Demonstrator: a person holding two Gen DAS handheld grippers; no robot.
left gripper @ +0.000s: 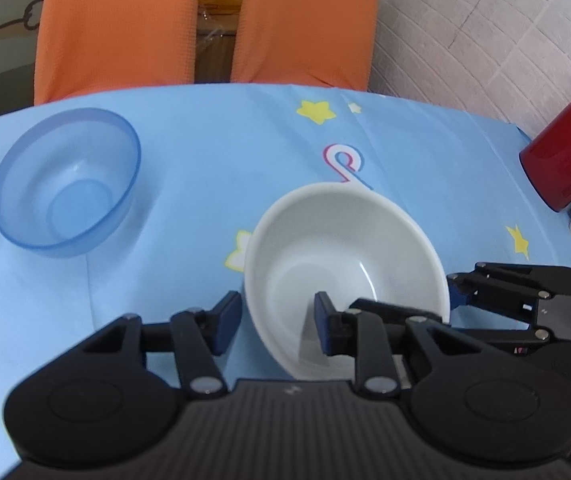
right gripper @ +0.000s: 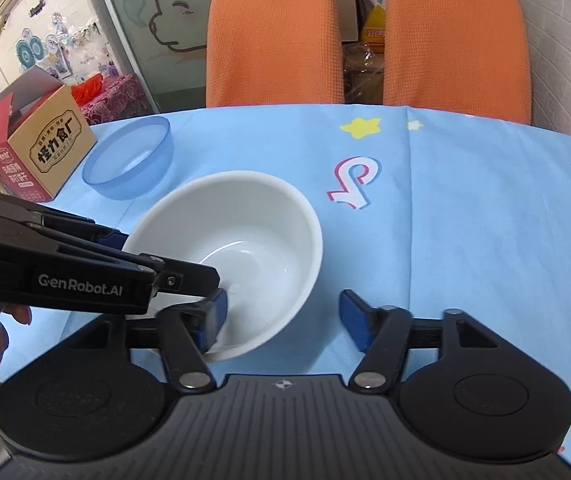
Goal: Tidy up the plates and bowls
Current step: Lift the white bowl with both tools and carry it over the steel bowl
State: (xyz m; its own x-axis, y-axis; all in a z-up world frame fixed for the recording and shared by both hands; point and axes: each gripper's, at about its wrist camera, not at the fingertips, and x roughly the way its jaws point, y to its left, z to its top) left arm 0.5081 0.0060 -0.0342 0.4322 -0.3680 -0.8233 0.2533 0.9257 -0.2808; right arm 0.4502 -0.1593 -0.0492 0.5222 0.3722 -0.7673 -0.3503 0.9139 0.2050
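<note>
A white bowl [left gripper: 345,264] stands on the blue tablecloth; it also shows in the right wrist view [right gripper: 237,248]. My left gripper [left gripper: 277,320] is open and straddles the bowl's near-left rim, one finger inside and one outside. My right gripper [right gripper: 283,320] is open and straddles the bowl's near-right rim, its left finger inside the bowl. A translucent blue bowl [left gripper: 65,182] stands empty at the far left, also in the right wrist view [right gripper: 129,158].
Two orange chair backs [right gripper: 273,36] stand behind the table's far edge. A red bottle [left gripper: 565,152] lies at the right edge. A cardboard food box [right gripper: 29,152] sits at the left beside the blue bowl.
</note>
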